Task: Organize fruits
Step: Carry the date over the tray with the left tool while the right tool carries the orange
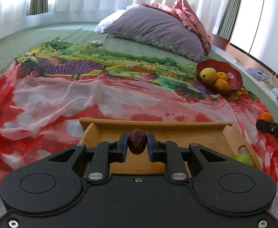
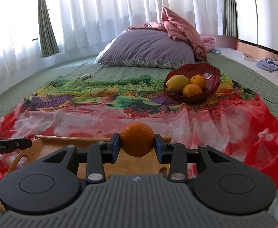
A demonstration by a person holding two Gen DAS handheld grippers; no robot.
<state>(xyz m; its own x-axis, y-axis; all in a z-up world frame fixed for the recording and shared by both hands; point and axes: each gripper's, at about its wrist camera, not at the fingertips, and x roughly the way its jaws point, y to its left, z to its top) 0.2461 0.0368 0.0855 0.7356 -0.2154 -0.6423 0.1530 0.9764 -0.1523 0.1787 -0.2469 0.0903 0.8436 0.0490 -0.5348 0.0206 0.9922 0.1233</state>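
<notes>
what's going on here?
A person is sorting fruit on a bed with two handheld grippers. The left gripper holds a wrinkled dark date; the right gripper holds an orange. Both are above a wooden tray. A red bowl ahead already has a mango and two oranges.

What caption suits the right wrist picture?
Right gripper holds an orange above a wooden tray, red fruit bowl beyond.

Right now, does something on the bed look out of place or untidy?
Nothing is spilled or damaged. The colourful scarf under the red bowl lies wrinkled, not flat. One green fruit sits alone at the wooden tray edge. A small metal object lies loose on the green bedcover, far from the fruits.
</notes>
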